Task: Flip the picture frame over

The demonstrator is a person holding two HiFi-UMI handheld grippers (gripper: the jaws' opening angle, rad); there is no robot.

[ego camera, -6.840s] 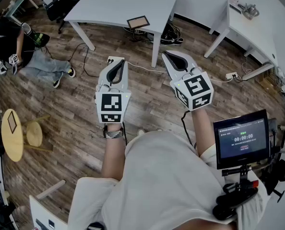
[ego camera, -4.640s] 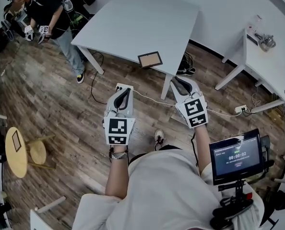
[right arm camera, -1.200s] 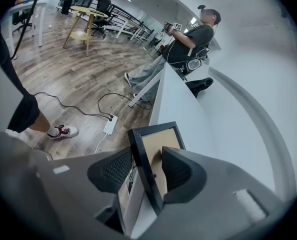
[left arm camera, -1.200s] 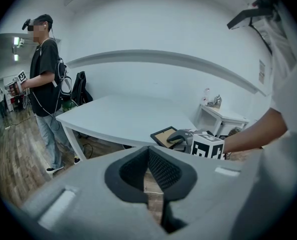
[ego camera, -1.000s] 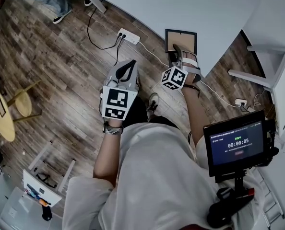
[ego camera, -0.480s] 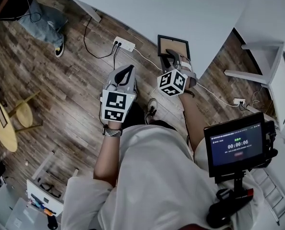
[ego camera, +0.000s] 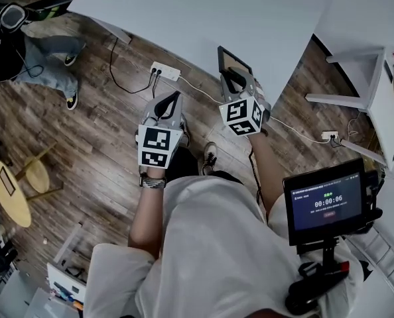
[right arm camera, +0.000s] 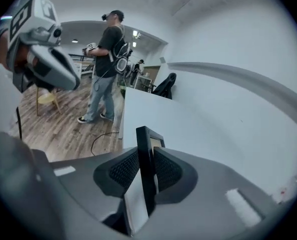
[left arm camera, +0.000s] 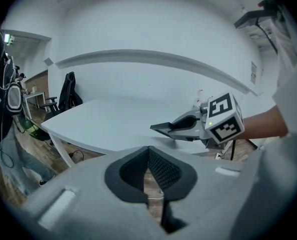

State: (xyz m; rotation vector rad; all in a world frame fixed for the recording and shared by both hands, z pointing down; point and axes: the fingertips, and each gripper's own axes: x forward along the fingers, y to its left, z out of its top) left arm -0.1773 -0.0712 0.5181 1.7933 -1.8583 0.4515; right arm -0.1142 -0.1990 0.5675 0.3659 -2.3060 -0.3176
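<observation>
The picture frame (ego camera: 229, 63), black-edged with a brown face, is off the white table (ego camera: 203, 12) and tilted up on edge near the table's front edge. My right gripper (ego camera: 236, 83) grips its lower edge. In the right gripper view the frame (right arm camera: 144, 151) stands edge-on between the pads, which press on it while the jaws are closing. My left gripper (ego camera: 171, 101) hangs over the wooden floor to the left of the right one, shut and holding nothing. Seen from the left gripper view, its pads (left arm camera: 149, 156) meet, and the right gripper (left arm camera: 188, 126) shows beyond them.
A power strip (ego camera: 160, 71) with cables lies on the floor under the table edge. A second white table (ego camera: 389, 78) stands at the right. A screen (ego camera: 326, 201) is mounted by my right side. A person (ego camera: 24, 38) stands at far left, near a yellow stool (ego camera: 8, 191).
The right gripper has rolled and risen, bringing the frame from flat on the table up onto its edge. The left gripper has shifted slightly forward, still shut.
</observation>
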